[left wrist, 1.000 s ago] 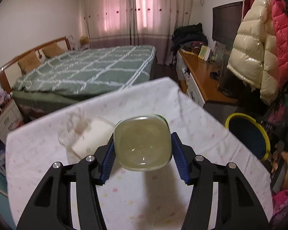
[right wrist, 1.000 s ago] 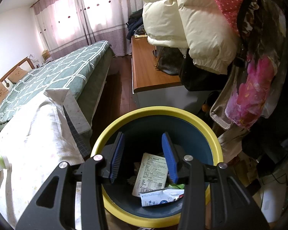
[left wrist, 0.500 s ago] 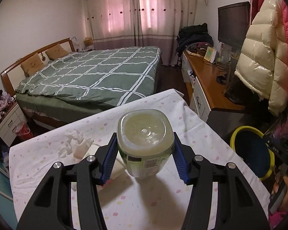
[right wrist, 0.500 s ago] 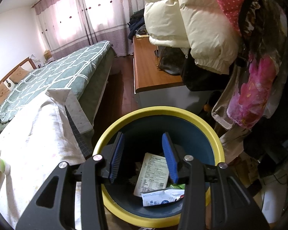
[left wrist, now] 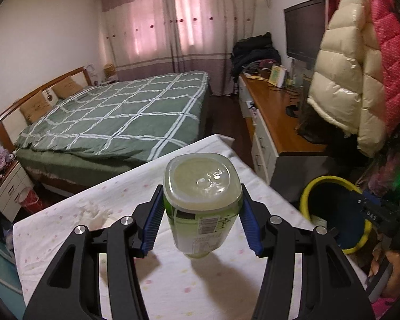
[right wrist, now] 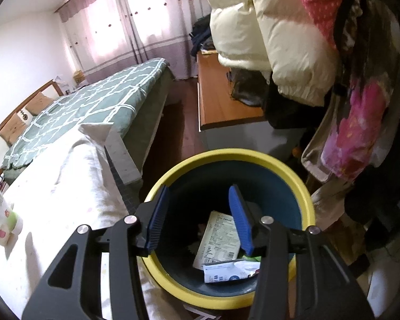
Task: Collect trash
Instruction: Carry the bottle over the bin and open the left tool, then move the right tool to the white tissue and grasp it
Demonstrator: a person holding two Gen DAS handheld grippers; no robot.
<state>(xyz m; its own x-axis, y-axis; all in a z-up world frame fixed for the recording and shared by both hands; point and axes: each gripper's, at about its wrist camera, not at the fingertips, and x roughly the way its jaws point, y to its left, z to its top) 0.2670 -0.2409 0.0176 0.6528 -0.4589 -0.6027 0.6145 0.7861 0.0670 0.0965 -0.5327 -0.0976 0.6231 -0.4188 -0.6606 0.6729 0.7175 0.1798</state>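
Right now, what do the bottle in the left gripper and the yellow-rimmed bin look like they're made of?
The bottle looks like clear, glossy plastic: light glints off its base and its green tint shows through above a printed label. The bin seems to be moulded plastic, with a smooth, fairly matte yellow rim and a dark blue inside; from looks alone, coated metal can't be ruled out.

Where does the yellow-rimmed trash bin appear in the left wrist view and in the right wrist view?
Left wrist view: the trash bin sits at the right edge, beside the table, partly hidden by the right gripper.
Right wrist view: the bin fills the lower centre, directly beyond the open fingers, with packets inside.
Shared landmark: the green checked bed, behind the table in both.
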